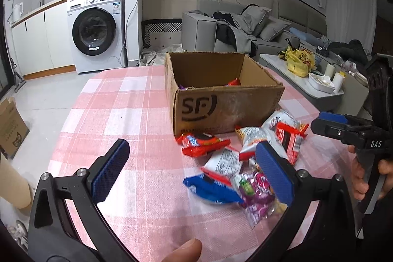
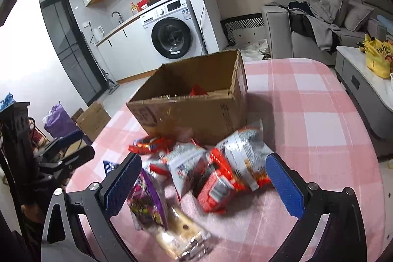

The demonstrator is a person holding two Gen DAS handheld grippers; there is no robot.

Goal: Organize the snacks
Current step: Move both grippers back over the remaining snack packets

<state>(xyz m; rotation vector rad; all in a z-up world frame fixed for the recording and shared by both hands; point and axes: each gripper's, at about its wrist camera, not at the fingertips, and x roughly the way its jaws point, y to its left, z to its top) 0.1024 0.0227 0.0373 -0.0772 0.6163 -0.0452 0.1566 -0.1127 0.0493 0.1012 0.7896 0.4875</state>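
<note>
An open cardboard box (image 1: 221,107) marked SF stands on the pink checked table (image 1: 127,119) and holds a few snack packets. In front of it lies a loose pile of snacks: a red packet (image 1: 203,143), white-and-red packets (image 1: 255,139), a blue packet (image 1: 211,188) and a purple packet (image 1: 258,190). My left gripper (image 1: 194,171) is open and empty, low over the table just left of the pile. My right gripper (image 2: 203,178) is open and empty, its jaws spread on either side of the pile (image 2: 221,178), with the box (image 2: 196,102) beyond. The right gripper also shows in the left view (image 1: 343,129).
A coffee table (image 1: 304,87) with a yellow bag stands right of the table, with a grey sofa (image 1: 245,26) behind. A washing machine (image 1: 98,31) and kitchen counter are at the back left. A cardboard box (image 1: 9,129) sits on the floor at left.
</note>
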